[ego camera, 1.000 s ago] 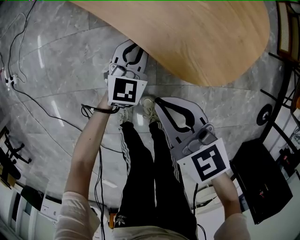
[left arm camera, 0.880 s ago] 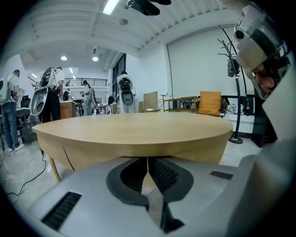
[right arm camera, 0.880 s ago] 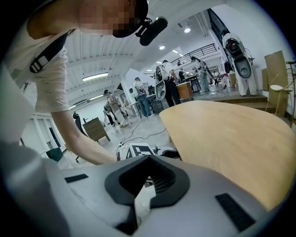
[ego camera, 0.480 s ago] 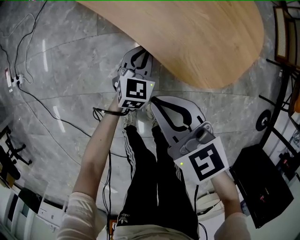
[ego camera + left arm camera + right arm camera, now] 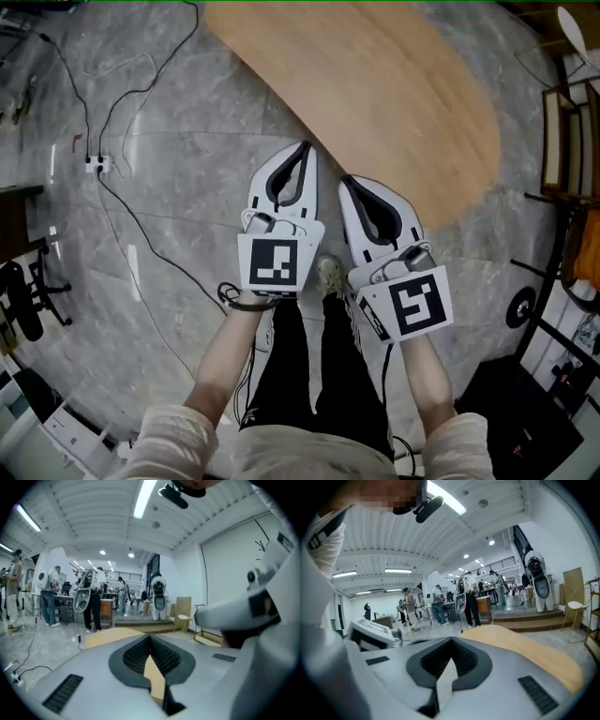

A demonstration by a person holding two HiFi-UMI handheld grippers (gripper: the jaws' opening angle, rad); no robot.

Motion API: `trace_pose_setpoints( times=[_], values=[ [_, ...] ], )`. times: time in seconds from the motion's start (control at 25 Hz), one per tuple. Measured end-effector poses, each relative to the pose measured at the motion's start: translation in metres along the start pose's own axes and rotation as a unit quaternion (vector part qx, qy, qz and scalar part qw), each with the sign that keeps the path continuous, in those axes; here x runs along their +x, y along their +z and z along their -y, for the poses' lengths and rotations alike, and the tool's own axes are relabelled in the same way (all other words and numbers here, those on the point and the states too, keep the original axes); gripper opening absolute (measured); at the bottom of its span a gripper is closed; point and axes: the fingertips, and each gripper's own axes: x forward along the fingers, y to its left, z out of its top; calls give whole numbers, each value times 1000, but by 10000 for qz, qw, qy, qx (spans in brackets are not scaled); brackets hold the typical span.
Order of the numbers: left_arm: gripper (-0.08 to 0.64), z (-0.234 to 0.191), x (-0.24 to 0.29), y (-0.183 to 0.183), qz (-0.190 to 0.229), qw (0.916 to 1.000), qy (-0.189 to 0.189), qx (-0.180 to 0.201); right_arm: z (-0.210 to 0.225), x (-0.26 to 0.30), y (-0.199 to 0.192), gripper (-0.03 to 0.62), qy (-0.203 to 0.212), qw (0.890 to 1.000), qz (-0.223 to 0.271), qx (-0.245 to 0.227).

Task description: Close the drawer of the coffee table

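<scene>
Showing only its oval wooden top from above, the coffee table (image 5: 394, 94) is standing on the grey stone floor (image 5: 187, 122); its drawer is not showing in any view, so I cannot tell its state. At the table's near edge, the left gripper (image 5: 303, 150) and the right gripper (image 5: 349, 183) are hovering side by side, each clenching its jaws together on nothing. Further back from the table, legs in black trousers (image 5: 300, 375) are standing. A power strip (image 5: 97, 165) is lying well to the table's left.
</scene>
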Motion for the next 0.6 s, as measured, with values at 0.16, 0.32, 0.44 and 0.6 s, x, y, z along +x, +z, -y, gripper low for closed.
trace_pose_setpoints(
  times=[0.16, 0.32, 0.44, 0.6],
  values=[
    [11, -7, -87, 137, 295, 9976, 456, -426, -39, -34, 104, 5, -321, 9988, 362, -74],
    [9, -11, -161, 233, 369, 9969, 677, -175, -91, -76, 208, 5, -442, 9946, 899, -284],
    [9, -1, -202, 278, 562, 9956, 748, 94, -120, -114, 257, 5, -449, 9904, 1191, -547],
    [9, 10, -242, 305, 755, 9918, 987, 293, -147, -149, 275, 5, -371, 9875, 1390, -647]
  ],
)
